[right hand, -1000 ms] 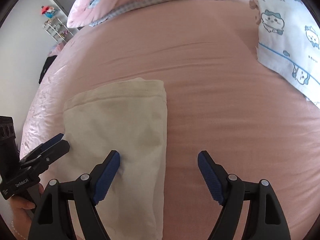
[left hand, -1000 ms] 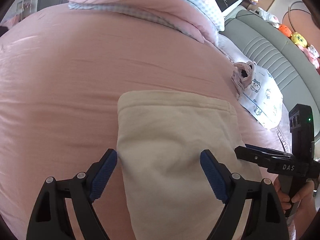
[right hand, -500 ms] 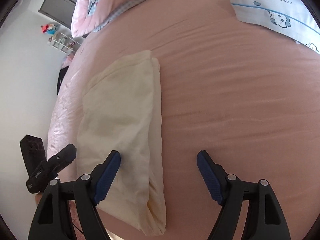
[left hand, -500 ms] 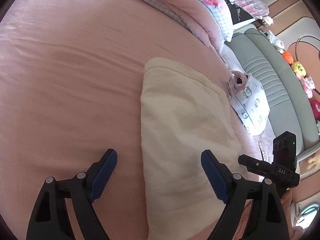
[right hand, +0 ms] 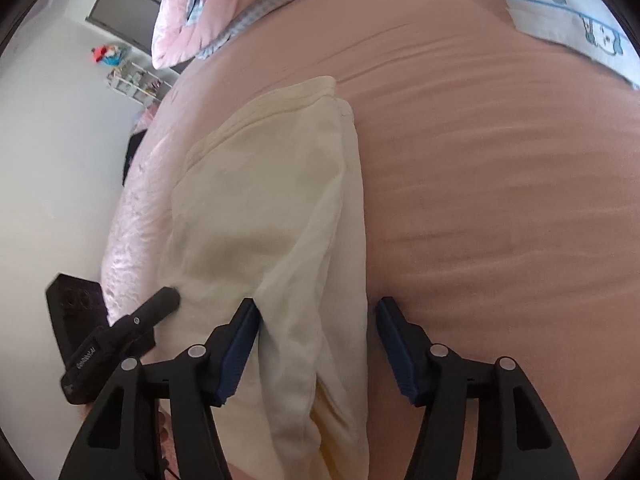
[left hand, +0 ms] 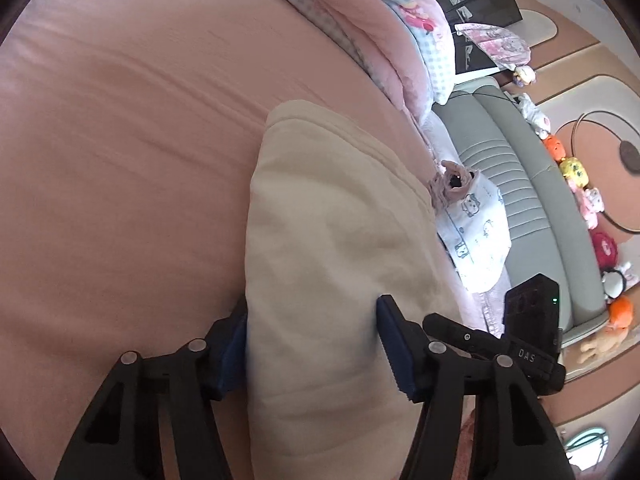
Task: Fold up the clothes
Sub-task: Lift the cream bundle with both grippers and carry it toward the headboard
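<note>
Both tongs are standing open astride the near end of the folded cream cotton garment (left hand: pixel 332 240), the left gripper (left hand: pixel 312 344) and right gripper (right hand: pixel 318 344) each taking a near corner; they should be closing on every layer together. Half a second ago they were hovering short of the cloth lying at the pink bedsheet's (left hand: pixel 120 160) near edge.
</note>
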Demonstrator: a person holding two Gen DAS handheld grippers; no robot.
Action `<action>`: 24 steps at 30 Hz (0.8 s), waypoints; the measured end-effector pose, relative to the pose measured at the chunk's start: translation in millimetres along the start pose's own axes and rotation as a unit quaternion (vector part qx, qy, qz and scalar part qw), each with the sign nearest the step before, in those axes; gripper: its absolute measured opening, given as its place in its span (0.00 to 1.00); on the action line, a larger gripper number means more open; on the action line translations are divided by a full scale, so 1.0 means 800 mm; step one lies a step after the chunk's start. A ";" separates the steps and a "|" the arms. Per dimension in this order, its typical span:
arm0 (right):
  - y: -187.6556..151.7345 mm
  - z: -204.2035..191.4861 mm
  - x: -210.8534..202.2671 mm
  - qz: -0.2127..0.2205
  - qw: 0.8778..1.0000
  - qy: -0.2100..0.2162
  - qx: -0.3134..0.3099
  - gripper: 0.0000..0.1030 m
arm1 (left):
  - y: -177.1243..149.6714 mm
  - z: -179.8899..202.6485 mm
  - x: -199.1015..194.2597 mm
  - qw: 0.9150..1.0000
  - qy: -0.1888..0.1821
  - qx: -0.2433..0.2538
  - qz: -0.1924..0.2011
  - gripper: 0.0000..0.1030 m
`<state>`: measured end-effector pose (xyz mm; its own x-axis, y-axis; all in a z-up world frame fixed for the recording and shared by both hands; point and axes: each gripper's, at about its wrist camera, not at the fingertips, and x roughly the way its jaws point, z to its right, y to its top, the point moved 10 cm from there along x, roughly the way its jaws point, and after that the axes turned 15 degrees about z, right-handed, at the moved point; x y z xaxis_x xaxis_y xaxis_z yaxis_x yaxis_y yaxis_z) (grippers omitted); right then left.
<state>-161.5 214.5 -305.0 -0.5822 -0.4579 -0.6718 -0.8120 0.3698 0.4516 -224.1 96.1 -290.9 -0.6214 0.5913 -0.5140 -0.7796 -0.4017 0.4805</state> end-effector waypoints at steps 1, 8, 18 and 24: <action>0.002 0.002 0.000 -0.001 1.000 0.006 0.009 0.63 | 0.001 0.001 0.001 1.000 0.001 0.004 -0.007 0.56; 0.009 0.001 0.014 0.001 1.000 0.000 0.006 0.66 | -0.008 0.025 0.022 0.997 0.036 0.069 -0.012 0.82; 0.022 -0.055 -0.008 0.023 0.997 -0.023 -0.069 0.31 | 0.002 0.065 -0.008 0.988 0.051 0.141 0.021 0.28; 0.039 -0.078 -0.045 0.059 0.993 -0.048 -0.095 0.30 | 0.008 0.136 -0.014 0.981 0.031 0.186 0.039 0.26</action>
<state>-168.3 192.1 -229.7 -0.6745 -0.3379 -0.6564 -0.7368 0.2525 0.6272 -213.7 162.9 -204.4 -0.6901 0.5211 -0.5022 -0.6549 -0.1544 0.7398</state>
